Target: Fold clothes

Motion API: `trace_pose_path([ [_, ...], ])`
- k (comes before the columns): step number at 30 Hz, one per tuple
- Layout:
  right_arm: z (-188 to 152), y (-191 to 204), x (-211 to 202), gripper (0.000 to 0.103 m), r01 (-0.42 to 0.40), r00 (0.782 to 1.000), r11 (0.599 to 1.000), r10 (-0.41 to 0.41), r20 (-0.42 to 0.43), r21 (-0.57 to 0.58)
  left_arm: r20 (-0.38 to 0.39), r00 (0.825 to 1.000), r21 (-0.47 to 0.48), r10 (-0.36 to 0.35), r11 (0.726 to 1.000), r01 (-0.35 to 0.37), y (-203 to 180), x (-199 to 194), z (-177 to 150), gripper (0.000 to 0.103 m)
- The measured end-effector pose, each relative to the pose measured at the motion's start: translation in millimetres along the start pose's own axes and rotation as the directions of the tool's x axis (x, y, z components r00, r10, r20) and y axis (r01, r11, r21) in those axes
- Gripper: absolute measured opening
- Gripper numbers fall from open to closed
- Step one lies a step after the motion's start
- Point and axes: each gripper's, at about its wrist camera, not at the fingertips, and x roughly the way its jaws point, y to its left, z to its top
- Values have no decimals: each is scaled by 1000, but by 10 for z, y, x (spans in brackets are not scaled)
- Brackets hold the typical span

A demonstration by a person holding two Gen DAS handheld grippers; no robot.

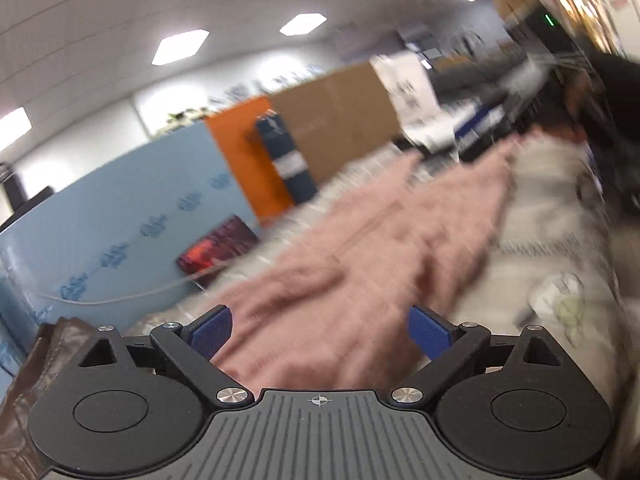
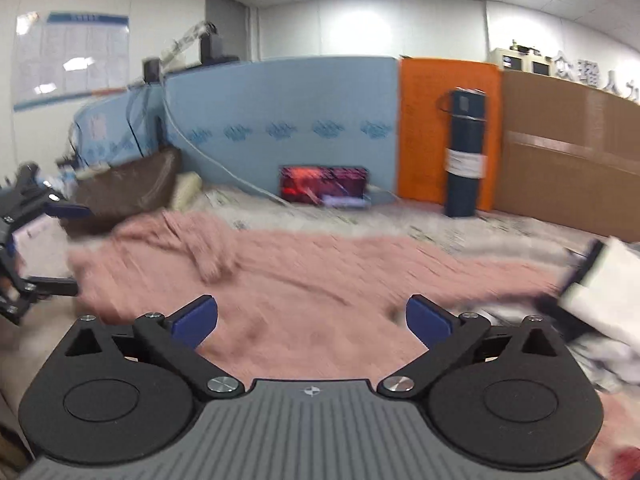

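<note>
The pink cloth (image 2: 304,276) lies spread and wrinkled along the bed (image 2: 460,228), and both the left gripper (image 1: 320,330) and right gripper (image 2: 312,320) hang above it, fingers wide and holding nothing.

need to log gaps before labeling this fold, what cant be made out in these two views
- Pink garment: motion blur in both views hides its type, seams and edges; its near part is hidden behind the right gripper.
- Left gripper: open, but whether its fingers touch the cloth is lost to blur.
- White items at the right-wrist view's right edge: blurred and cut off.
- Dark figure, left-wrist view: smeared, cut by the rim.
</note>
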Motion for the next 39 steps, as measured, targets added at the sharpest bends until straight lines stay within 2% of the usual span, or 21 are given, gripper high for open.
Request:
trace_pose_path([
  [2,-111,-59,-146,102,56,997,997,-59,-50,-54,-57,998,70,11,998,-7,-133,42,-34,97],
  [4,-214,-77,-224,102,118,986,982,-133,-98,-144,-73,996,126,44,991,-34,-222,100,-61,97],
  [7,-366,-67,-213,102,181,954,939,-240,-180,-292,-75,995,129,72,990,-62,-222,172,-53,97],
  [9,-427,-89,-179,102,188,945,923,-264,-195,-337,-69,993,137,92,987,-82,-198,227,-60,97],
  [12,-427,-177,-85,102,209,943,916,-281,-176,-341,-66,992,133,112,986,-103,-109,278,-86,96],
  [14,-407,-247,14,102,236,941,910,-302,-154,-342,-79,988,125,133,985,-123,-32,308,-108,85],
  [16,-377,-324,60,99,242,945,908,-300,-130,-342,-89,987,106,134,987,-124,23,315,-130,51],
  [18,-348,-417,74,95,262,945,912,-308,-108,-316,-81,989,79,121,990,-115,61,303,-147,46],
  [20,-321,-543,50,78,236,962,943,-261,-82,-233,-72,992,53,107,993,-103,95,292,-159,41],
  [22,-312,-663,65,52,166,982,978,-176,-70,-124,-67,992,12,104,995,-103,148,299,-157,29],
  [24,-309,-753,115,36,118,991,992,-121,-60,-53,-60,993,-41,101,994,-104,241,309,-145,18],
  [25,-272,-796,133,28,105,993,994,-106,-44,-29,-55,994,-70,95,993,-99,293,309,-137,16],
  [27,-156,-884,150,20,73,997,997,-73,3,15,-41,994,-126,97,987,-102,414,313,-111,14],
  [29,-20,-963,175,16,43,998,998,-45,45,43,-27,994,-181,104,978,-108,539,318,-83,14],
  [32,299,-1062,329,15,31,998,1000,-31,46,-2,-30,995,-276,99,956,-104,805,409,-22,14],
  [36,645,-1183,702,15,12,999,998,-15,-52,-58,-86,995,-368,54,926,-82,1117,622,-18,14],
  [39,770,-1238,1025,15,-10,989,996,-3,-149,-87,-119,993,-427,22,901,-71,1271,779,-57,17],
])
